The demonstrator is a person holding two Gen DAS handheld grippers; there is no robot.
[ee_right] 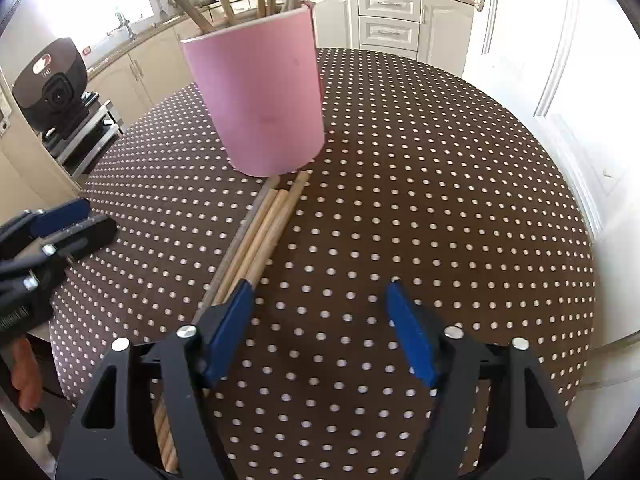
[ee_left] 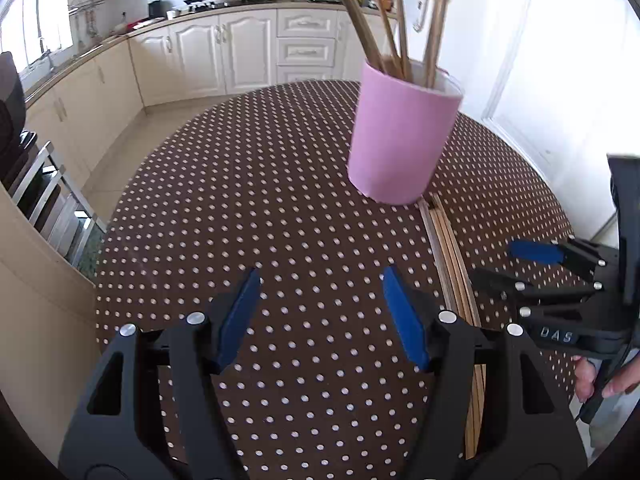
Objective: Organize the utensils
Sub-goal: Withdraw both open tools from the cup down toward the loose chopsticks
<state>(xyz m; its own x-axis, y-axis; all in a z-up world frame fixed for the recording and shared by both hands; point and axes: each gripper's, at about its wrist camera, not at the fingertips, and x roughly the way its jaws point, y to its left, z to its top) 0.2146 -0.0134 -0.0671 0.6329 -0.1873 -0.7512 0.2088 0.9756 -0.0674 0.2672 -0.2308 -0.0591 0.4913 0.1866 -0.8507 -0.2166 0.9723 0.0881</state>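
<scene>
The loose chopsticks (ee_right: pixel 260 236) lay on the surface (ee_right: pixel 440 200), touching the pink cup (ee_right: pixel 260 108). Both the left hand-held gripper (ee_left: pixel 320 312) and the right hand-held gripper (ee_right: pixel 320 320) were open and empty. The right one should straddle one stick before closing.

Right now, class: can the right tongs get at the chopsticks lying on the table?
Probably yes: the right tongs stand open beside the loose chopsticks, with nothing lying between; the pink cup stands beyond them.

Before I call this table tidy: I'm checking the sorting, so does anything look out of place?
Yes. A bundle of loose chopsticks lies flat on the table, its ends near the base of the pink cup, while other chopsticks already stand in that cup. Nothing looks spilled or broken.
</scene>
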